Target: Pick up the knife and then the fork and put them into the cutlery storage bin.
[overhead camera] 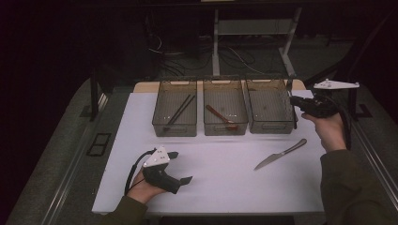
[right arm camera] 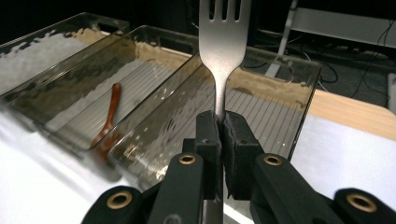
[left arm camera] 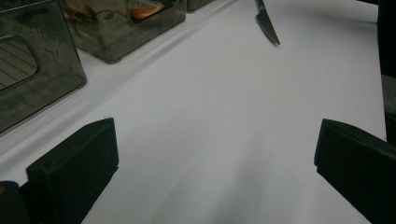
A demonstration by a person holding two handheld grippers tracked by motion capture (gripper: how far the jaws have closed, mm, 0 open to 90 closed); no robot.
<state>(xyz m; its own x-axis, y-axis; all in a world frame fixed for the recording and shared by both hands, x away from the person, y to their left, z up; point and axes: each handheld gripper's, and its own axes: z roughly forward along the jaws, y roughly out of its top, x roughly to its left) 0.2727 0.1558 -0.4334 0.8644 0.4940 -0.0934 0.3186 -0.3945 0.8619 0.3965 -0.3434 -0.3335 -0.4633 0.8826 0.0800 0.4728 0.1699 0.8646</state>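
Fork (right arm camera: 223,42) held upright by its neck between the clenched jaws of the right gripper (right arm camera: 219,122), tines up, poised over the near rim of the right-hand bin (right arm camera: 285,107); gripping low on the neck leaves the head free, presumably so it can drop cleanly into that bin. In the high view the right gripper (overhead camera: 294,101) sits at this bin's right wall (overhead camera: 269,107), though the fork itself is too dim there to make out. Middle bin (overhead camera: 225,108) holds a reddish-brown spoon (overhead camera: 219,115); left bin (overhead camera: 175,110) holds dark chopsticks (overhead camera: 179,110), which suggests one utensil type per bin. Knife (overhead camera: 280,154) lies on the white table (overhead camera: 220,187), apart from the bins, probably awaiting sorting. Left gripper (overhead camera: 180,168) rests low near the table's front edge, jaws spread wide and empty, clear of the working area.
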